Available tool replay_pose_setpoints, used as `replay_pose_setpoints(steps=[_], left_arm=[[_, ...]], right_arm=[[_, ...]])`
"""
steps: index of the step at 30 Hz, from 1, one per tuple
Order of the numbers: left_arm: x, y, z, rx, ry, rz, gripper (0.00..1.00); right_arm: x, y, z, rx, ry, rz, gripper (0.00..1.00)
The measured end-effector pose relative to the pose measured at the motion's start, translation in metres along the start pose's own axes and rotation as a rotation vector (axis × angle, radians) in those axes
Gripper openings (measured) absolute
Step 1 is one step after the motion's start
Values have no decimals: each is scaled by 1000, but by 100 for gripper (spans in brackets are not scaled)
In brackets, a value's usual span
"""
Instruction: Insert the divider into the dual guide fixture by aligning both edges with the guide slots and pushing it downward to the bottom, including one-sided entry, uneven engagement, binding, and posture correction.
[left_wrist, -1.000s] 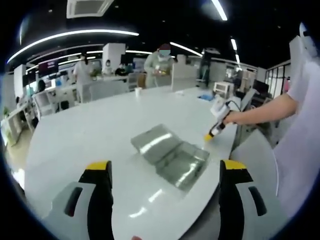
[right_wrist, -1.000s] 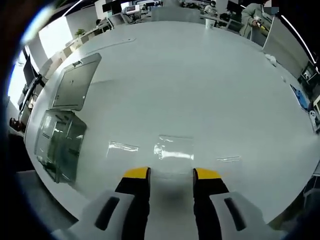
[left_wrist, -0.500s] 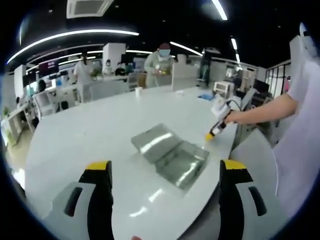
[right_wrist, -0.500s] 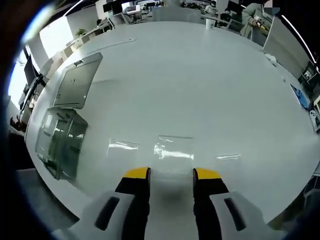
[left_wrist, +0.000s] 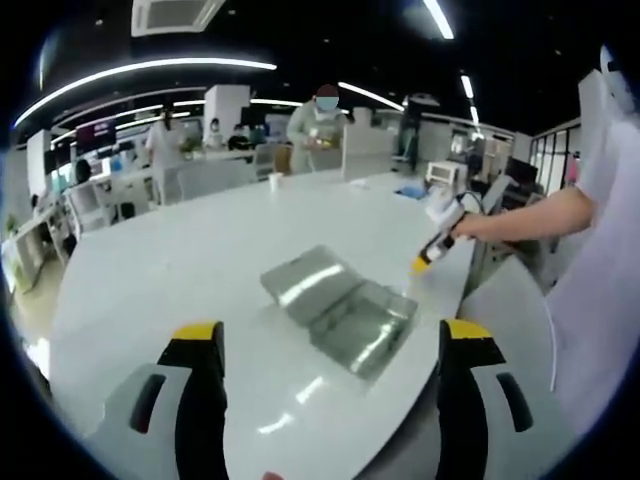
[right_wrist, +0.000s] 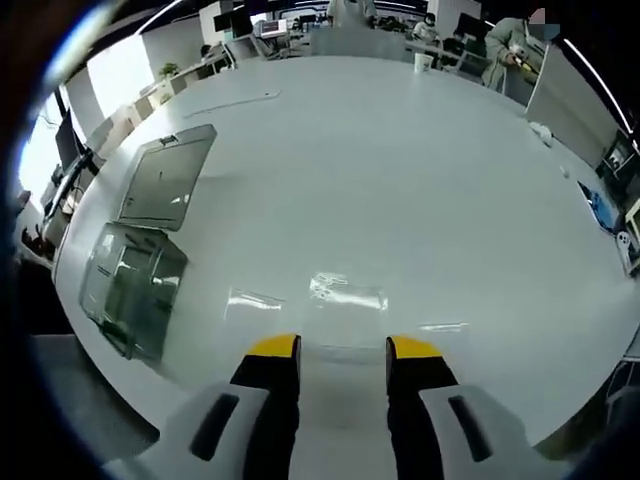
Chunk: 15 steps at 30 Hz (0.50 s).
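Slots on the clear dual guide fixture (left_wrist: 360, 325) are too blurred to make out; it sits beside the flat divider (left_wrist: 308, 280) near the white desk's (left_wrist: 180, 270) edge in an open office, both grippers' jaws spread and empty.

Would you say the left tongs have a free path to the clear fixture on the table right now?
Probably yes: the left tongs are open, and only bare table lies between them and the fixture.
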<state>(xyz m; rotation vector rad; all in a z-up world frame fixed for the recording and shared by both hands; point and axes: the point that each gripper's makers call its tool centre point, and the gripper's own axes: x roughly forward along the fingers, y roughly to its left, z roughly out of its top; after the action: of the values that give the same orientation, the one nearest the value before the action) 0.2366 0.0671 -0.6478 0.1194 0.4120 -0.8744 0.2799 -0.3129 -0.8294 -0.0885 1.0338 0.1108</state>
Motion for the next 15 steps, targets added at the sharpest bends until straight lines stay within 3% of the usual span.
replay_pose_setpoints(steps=[15], left_arm=[[3,-3,-7,-24,4,-2,84]], right_arm=[[-33,20,29,-107,-112,36,30]])
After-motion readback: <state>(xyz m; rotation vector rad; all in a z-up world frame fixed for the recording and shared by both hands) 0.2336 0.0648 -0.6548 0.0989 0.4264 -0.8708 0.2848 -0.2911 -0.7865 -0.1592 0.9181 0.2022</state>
